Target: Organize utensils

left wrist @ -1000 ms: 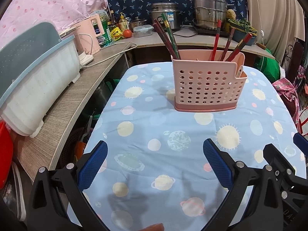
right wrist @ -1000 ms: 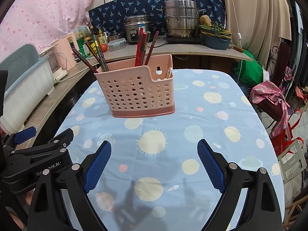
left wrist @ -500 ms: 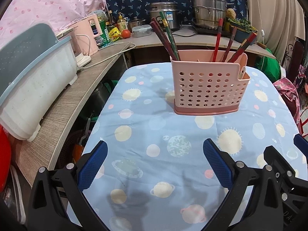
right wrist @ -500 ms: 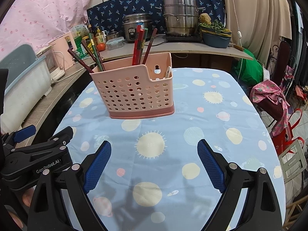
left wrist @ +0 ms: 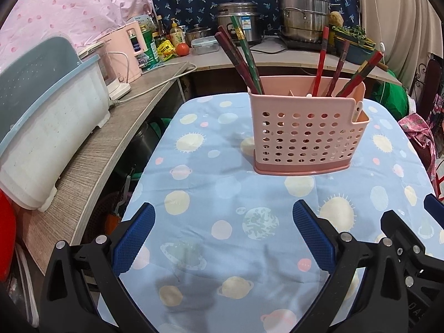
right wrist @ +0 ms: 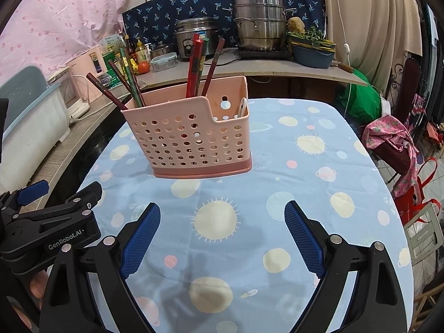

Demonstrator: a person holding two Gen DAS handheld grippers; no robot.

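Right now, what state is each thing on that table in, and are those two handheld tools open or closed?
Left tool: open, empty, above the tablecloth.
Right tool: open, empty.
Pink utensil holder: upright on the tablecloth.
Chopsticks: standing tilted inside the holder, in two separated groups.
White utensil: upright in the holder's lower side compartment.

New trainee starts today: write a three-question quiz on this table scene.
1. True or false: the left hand-held gripper and right hand-held gripper are both open and empty.
2. What holds the red and green chopsticks?
3. The white spoon handle sits in: A) the holder's low end compartment, B) the blue planet-print tablecloth.

Key: 1 true; 2 the pink perforated plastic holder; 3 A.
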